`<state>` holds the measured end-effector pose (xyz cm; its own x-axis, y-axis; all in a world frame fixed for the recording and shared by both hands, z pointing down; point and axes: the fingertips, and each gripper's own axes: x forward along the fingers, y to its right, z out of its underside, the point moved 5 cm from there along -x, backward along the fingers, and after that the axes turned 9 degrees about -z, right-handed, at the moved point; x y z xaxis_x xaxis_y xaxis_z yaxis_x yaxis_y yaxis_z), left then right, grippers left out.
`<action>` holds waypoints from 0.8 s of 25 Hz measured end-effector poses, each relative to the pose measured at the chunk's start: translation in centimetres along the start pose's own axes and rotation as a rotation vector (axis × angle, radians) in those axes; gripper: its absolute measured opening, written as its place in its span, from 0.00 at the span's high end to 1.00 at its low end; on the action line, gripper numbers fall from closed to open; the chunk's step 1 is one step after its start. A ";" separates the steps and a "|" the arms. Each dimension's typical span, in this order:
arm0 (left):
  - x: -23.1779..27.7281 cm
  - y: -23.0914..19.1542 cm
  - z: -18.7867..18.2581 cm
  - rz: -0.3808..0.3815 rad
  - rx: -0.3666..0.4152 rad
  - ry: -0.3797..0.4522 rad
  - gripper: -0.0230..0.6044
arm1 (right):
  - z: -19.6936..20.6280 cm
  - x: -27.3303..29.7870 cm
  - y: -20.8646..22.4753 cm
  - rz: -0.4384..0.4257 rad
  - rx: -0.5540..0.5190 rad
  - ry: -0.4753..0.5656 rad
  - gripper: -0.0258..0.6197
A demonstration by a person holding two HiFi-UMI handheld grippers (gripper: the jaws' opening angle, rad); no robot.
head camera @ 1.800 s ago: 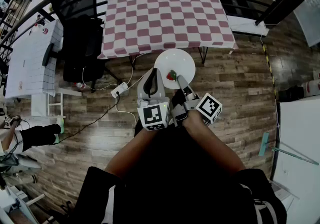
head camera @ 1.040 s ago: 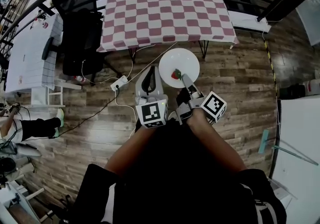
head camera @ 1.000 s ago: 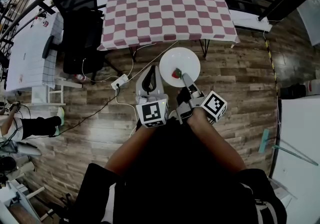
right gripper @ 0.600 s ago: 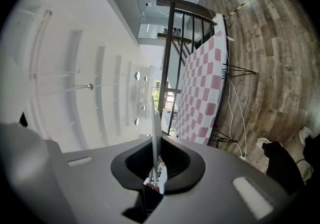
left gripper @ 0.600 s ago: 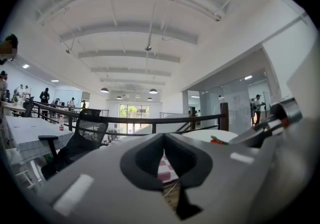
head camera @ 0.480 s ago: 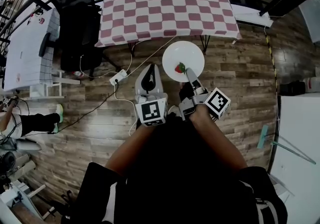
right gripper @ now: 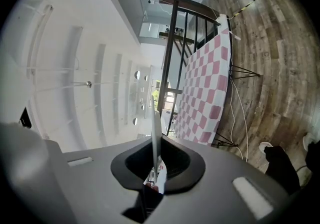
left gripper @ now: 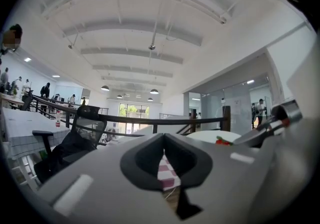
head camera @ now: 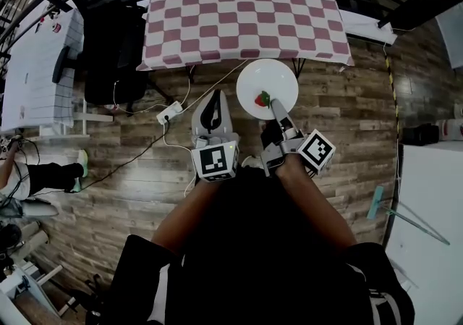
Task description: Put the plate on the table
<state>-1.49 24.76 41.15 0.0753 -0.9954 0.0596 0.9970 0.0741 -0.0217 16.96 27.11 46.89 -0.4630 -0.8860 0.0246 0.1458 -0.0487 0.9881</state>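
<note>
Transport step: right claw clamped on near rim of white plate — plate held over wooden floor, just short of checked surface, small red fruit riding on it. left claw closed, empty, beside plate. Next move, by judgement: carry forward over cloth, lower flat, release — tilt likely rolls fruit.

White round plate, aloft, near checkered table

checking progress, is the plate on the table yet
Not yet: the right hand-held gripper clamps the plate by its rim, over the wooden floor, short of the checkered table.
</note>
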 end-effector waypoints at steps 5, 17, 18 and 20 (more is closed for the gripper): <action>3.2 -1.4 -0.5 -0.013 0.006 -0.007 0.95 | -0.7 3.3 0.0 0.017 0.000 -0.015 0.94; 11.3 -5.5 -1.6 -0.027 -0.013 -0.034 0.95 | -2.0 12.6 -1.3 0.045 0.011 -0.027 0.94; 12.0 -5.9 -1.8 -0.022 -0.017 -0.034 0.95 | -2.0 13.4 -1.4 0.041 0.014 -0.027 0.94; 13.5 -6.7 -2.0 -0.011 -0.032 -0.044 0.95 | -1.9 15.1 -1.6 0.041 0.025 -0.026 0.94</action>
<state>-7.20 10.71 40.08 0.0659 -0.9924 0.1035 0.9968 0.0607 -0.0524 11.35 12.94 45.37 -0.4799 -0.8746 0.0688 0.1438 -0.0010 0.9896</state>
